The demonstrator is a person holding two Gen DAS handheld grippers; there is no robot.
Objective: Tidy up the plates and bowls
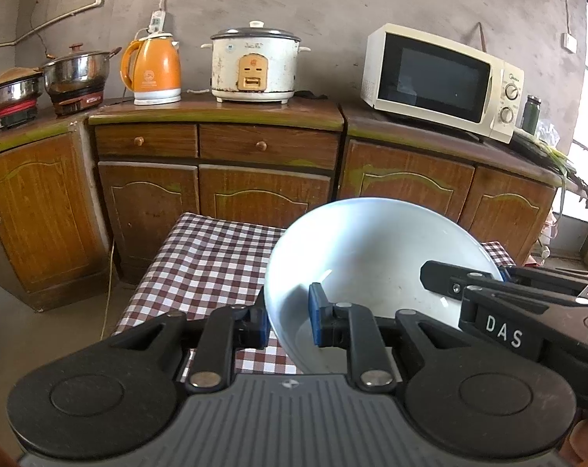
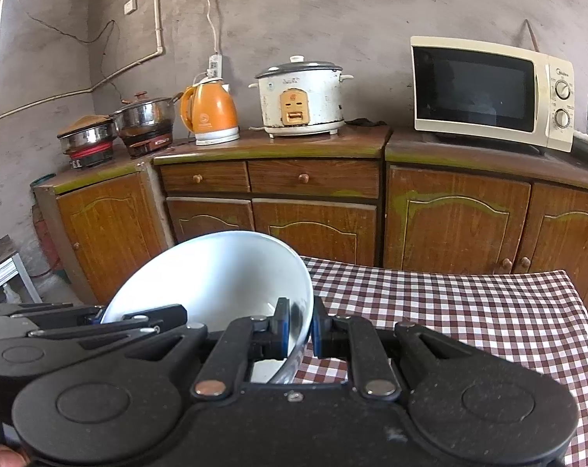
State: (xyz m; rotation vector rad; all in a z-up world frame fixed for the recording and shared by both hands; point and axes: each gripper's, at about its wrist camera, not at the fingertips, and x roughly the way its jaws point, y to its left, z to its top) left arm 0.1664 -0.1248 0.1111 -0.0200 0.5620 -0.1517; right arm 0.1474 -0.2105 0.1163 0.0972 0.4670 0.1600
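Above the checked tablecloth [image 1: 200,257] you are holding one white bowl [image 1: 371,257] between both tools, tilted so that its hollow faces the cameras. Your left gripper [image 1: 290,325] has its blue-padded fingers [image 1: 315,313] pinched on the bowl's left rim, one pad inside the bowl and the other outside against the wall. Your right gripper [image 2: 298,327] does the same on the opposite rim, its fingers closed narrowly on the thin edge, one pad within the hollow and one outside. From the left wrist view, the right tool comes in from the right side and carries the letters DAS; from the right wrist view, the left tool lies along the lower left, its tip at the bowl's far rim. The bowl is clear of the cloth, with the near part of the table [image 2: 469,311] below and to either side of it. Behind the table stands a run of brown wooden cabinets [image 1: 216,179] along a grey plastered wall. On their top, from left to right, you have two steel pots [image 1: 76,68] on small burners, an orange kettle [image 1: 151,70], a worn white rice cooker [image 1: 255,64], a cream microwave [image 1: 443,81] and, just beside it, a dark green flask [image 1: 532,113].
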